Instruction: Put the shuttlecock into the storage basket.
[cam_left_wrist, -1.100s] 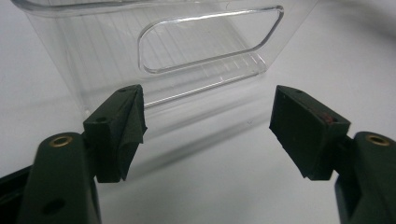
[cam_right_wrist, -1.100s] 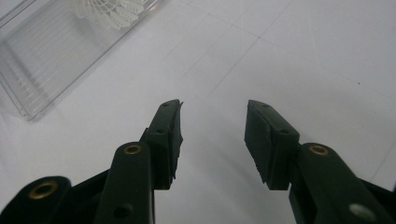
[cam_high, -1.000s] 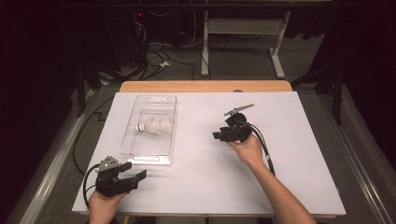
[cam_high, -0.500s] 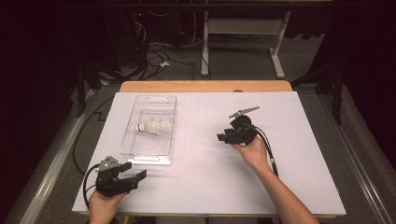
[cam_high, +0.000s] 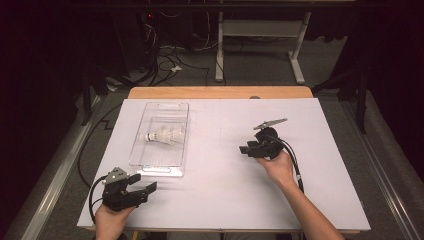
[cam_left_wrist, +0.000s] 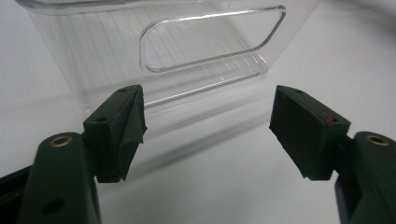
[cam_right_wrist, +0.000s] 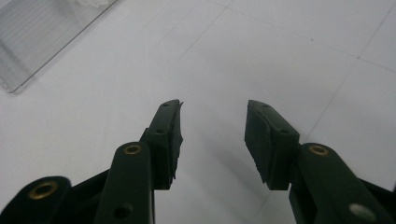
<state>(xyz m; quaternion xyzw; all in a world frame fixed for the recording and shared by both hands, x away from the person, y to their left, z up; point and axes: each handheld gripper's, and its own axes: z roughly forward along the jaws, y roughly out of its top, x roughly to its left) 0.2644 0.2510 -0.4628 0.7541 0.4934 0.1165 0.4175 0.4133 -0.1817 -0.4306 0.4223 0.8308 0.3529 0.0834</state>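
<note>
Since the earlier frame, the right gripper (cam_high: 248, 149) has slid toward the lower right of the high view, away from the clear plastic tray (cam_high: 150, 165), while the left gripper (cam_high: 146, 189) keeps its place at the lower left of the white tabletop (cam_high: 220, 200). A white shuttlecock (cam_high: 162, 135) lies on its side inside the tray, in the upper half, its cork end pointing to frame left. Both grippers are released and hold nothing: the left gripper view shows the pads (cam_left_wrist: 122, 130) spread wide, facing the tray's near end wall with its cut-out handle (cam_left_wrist: 212, 42), just short of it; the right gripper view shows the jaws about half apart over bare tabletop, with a corner of the tray at the upper left of the frame. Judging by the poses, the work stands at the approach stage, with neither the tray nor the shuttlecock touched yet. A next move would likely call for the left gripper to ease forward and close on the tray's end wall, or for the right to swing back across to the shuttlecock. Hard to make out: the tray's transparent walls blur against the tabletop, and the person's forearms are cut off at the bottom edge.
</note>
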